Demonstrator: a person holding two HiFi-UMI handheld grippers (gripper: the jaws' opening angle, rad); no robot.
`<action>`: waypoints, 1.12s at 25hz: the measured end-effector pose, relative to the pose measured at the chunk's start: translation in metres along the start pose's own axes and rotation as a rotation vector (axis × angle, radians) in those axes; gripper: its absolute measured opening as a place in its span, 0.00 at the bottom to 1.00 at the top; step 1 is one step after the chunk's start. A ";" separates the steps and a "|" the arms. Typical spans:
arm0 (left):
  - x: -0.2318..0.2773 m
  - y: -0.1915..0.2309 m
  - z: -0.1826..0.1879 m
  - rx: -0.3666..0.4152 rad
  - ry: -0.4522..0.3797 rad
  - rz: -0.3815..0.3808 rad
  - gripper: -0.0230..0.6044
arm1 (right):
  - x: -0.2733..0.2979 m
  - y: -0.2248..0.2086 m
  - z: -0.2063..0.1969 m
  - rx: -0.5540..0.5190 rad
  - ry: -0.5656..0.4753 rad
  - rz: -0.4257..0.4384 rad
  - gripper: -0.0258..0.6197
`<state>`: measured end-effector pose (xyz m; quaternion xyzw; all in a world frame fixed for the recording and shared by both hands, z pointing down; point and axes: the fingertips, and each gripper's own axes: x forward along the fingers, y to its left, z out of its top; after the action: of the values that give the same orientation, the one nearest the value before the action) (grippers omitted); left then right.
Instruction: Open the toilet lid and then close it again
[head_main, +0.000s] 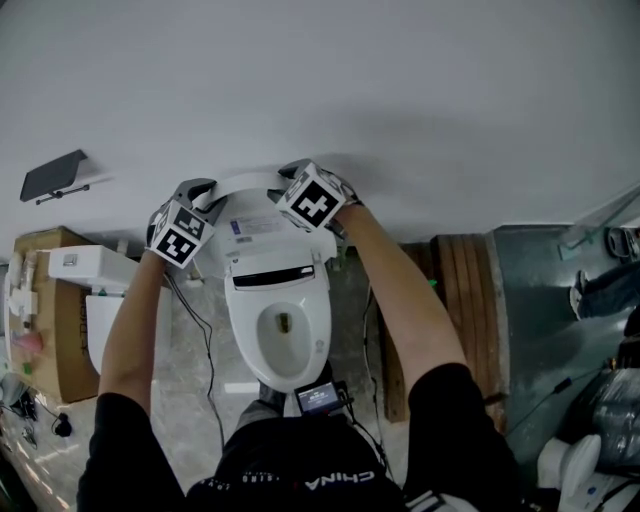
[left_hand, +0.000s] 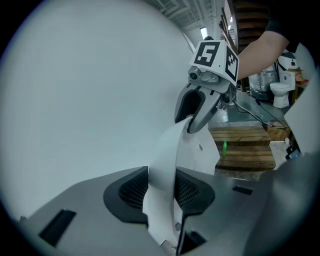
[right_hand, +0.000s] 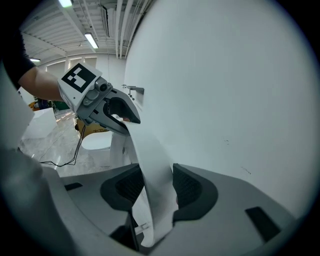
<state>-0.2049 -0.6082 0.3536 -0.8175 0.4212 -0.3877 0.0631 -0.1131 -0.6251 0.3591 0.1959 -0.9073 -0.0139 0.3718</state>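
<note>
The white plastic toilet lid (head_main: 250, 228) stands raised almost upright over the back of the white oval toilet bowl (head_main: 285, 335), its inner face with a printed label turned toward the bowl. The left gripper (left_hand: 159, 189) is clamped narrow on the lid's thin rim left of the bowl. The right gripper (right_hand: 152, 192) is clamped likewise on the rim to the right. Behind the bowl, the lid's top edge sits close to the plain white wall (head_main: 320, 90). The room above the bowl is open.
</note>
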 end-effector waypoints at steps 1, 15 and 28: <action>-0.005 -0.006 -0.001 -0.007 -0.004 0.003 0.23 | -0.004 0.006 -0.003 -0.005 -0.001 -0.003 0.30; -0.090 -0.130 -0.013 0.040 0.014 0.027 0.29 | -0.068 0.125 -0.058 -0.177 -0.047 0.053 0.37; -0.142 -0.261 -0.056 0.149 0.053 0.010 0.35 | -0.101 0.240 -0.137 -0.351 0.048 -0.052 0.39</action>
<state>-0.1254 -0.3246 0.4220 -0.7978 0.3967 -0.4393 0.1145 -0.0368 -0.3501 0.4316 0.1518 -0.8764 -0.1769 0.4214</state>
